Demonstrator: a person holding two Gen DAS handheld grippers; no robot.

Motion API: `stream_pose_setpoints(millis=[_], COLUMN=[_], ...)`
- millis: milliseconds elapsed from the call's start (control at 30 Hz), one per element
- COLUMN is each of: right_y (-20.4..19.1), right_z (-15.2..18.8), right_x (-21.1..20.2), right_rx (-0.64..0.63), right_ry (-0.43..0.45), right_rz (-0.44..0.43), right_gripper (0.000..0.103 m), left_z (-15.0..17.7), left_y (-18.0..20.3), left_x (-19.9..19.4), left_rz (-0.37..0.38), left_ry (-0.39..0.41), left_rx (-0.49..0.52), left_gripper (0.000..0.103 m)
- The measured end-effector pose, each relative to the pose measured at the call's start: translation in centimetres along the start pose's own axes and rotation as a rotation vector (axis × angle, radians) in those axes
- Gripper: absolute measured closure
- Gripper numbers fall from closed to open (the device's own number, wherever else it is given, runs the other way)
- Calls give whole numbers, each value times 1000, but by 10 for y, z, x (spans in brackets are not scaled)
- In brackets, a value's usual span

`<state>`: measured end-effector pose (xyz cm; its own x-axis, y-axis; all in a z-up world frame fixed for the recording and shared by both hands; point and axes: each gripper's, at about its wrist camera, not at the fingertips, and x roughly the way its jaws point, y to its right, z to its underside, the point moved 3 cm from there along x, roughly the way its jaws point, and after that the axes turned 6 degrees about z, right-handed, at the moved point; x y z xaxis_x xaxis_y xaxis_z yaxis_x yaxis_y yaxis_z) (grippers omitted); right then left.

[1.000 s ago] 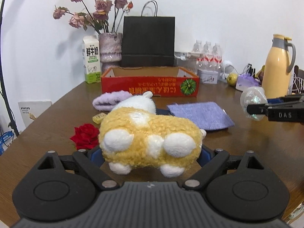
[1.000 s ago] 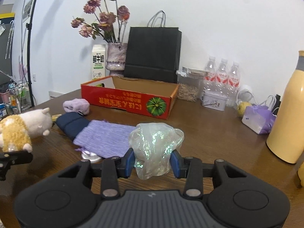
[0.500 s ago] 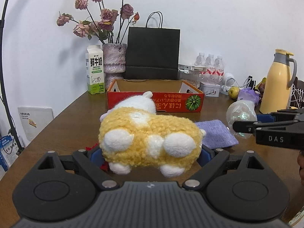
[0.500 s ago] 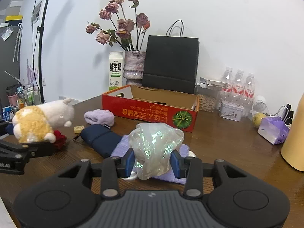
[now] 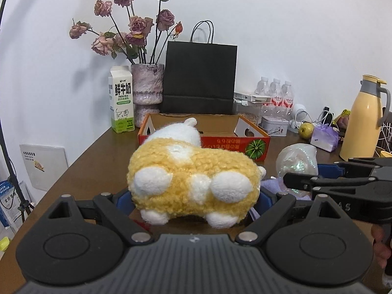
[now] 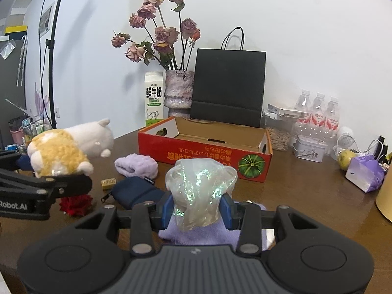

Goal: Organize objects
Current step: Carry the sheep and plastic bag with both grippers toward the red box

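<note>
My left gripper (image 5: 191, 198) is shut on a yellow and white plush toy (image 5: 193, 178) and holds it above the table, facing the open red cardboard box (image 5: 208, 137). The plush also shows in the right wrist view (image 6: 66, 147). My right gripper (image 6: 197, 208) is shut on a crumpled iridescent plastic bag (image 6: 198, 191), held above a purple cloth (image 6: 196, 235). The bag also shows at the right of the left wrist view (image 5: 297, 161). The red box (image 6: 205, 152) lies ahead of both grippers and looks empty.
On the table lie a purple fluffy item (image 6: 136, 165), a navy pouch (image 6: 137, 192), a red rose (image 6: 76, 203) and a small yellow block (image 6: 109, 183). Behind the box stand a milk carton (image 5: 121, 103), a flower vase (image 5: 147, 90), a black bag (image 5: 199, 78), water bottles (image 5: 275, 95) and a yellow thermos (image 5: 365, 120).
Both grippers have risen and moved toward the red box with their loads. The right gripper has come closer to the left one. Both grips are unchanged.
</note>
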<state>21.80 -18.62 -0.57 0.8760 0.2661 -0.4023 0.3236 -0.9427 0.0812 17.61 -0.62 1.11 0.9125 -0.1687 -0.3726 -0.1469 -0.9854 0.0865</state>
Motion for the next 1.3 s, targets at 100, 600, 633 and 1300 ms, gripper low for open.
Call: stream_pose_setpoints(millis=[100,600,633,1300], right_y=[-3,4,5,30], right_z=[-5,-39,-41,-86], right_x=[9,66,70,148], right_rx=[1,31,37,74], right_ry=[2,5,5,7], right_rz=[-2,9,9,19], right_gripper=[64,64,64,64], left_z=[-7,-49,-53,-103], left_y=[0,-8,-8,-16], left_x=[8,67,71,158], left_rz=[-2,-37,-38,-67], left_ry=[4,20,21,22], left_rx=[-1,-20,-21,-71], left_gripper=[10,10,10,10])
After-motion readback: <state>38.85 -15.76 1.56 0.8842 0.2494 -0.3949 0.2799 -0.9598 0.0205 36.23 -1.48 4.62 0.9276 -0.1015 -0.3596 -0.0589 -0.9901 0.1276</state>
